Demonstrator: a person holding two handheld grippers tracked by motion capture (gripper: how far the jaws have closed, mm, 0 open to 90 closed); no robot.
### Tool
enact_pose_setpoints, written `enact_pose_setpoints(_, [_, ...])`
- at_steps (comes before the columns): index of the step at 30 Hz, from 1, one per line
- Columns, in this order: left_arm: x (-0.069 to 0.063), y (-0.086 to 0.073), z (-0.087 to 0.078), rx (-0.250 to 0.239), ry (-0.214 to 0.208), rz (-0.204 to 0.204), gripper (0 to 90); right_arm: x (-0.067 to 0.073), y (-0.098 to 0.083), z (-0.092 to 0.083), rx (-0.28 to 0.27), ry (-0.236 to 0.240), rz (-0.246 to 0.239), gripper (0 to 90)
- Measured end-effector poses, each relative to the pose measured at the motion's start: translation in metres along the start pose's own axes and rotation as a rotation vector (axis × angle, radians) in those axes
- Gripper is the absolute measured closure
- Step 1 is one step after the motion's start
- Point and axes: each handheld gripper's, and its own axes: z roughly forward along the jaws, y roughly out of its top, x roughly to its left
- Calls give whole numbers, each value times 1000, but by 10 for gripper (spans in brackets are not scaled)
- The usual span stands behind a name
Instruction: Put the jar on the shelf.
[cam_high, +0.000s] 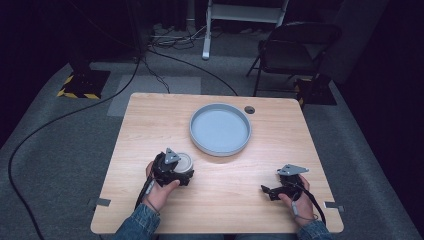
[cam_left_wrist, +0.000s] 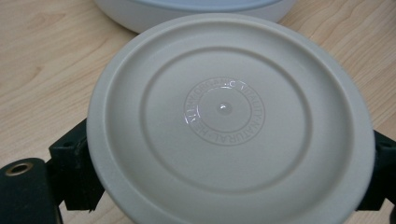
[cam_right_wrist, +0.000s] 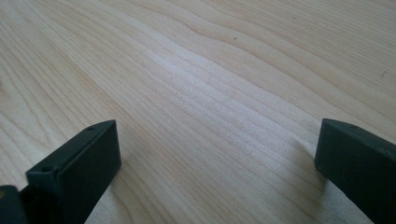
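A round cream lid (cam_left_wrist: 224, 121) with an embossed ring of lettering at its centre sits between the two black jaws of my left gripper (cam_high: 181, 170), which press its left and right edges. From above it shows as a small pale round piece (cam_high: 183, 161) at the table's front left. My right gripper (cam_high: 272, 183) rests low at the front right. Its jaws stand wide apart over bare wood, with nothing between its fingertips (cam_right_wrist: 84, 158).
A shallow grey round tray (cam_high: 243, 137) lies empty past the table's middle, just beyond the lid; its pale rim (cam_left_wrist: 154, 16) shows close behind the lid. A cable hole (cam_high: 249, 109) is by the tray. A folding chair (cam_high: 295, 47) stands behind the table.
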Motion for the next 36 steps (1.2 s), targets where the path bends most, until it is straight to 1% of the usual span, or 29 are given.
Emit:
enact_pose_setpoints(2, [0,5,-2,-1,9,10,91,0,0,0,0,0,0,2])
enact_pose_setpoints(3, [0,5,-2,-1,9,10,91,0,0,0,0,0,0,1])
enact_pose_setpoints(4, [1,10,-3,-1,11,13,91,0,0,0,0,0,0,1])
enact_pose_setpoints(7, [1,17,-5,-1,9,21,91,0,0,0,0,0,0,1])
enact_pose_setpoints(11, [1,26,-6,-4,5,33,91,0,0,0,0,0,0,1])
enact_pose_setpoints(15, [1,34,-5,-2,-4,29,91,0,0,0,0,0,0,1])
enact_pose_setpoints(17, [2,38,-5,3,-9,37,91,0,0,0,0,0,0,1])
enact_pose_setpoints(23, [3,49,-4,0,-23,40,91,0,0,0,0,0,0,1])
enact_pose_setpoints(26, [3,55,-4,5,-21,60,91,0,0,0,0,0,0,1])
enact_pose_setpoints(34, [5,69,0,9,-25,71,91,0,0,0,0,-1,1,1])
enact_pose_setpoints(36, [5,73,1,12,-34,69,91,0,0,0,0,-1,1,2])
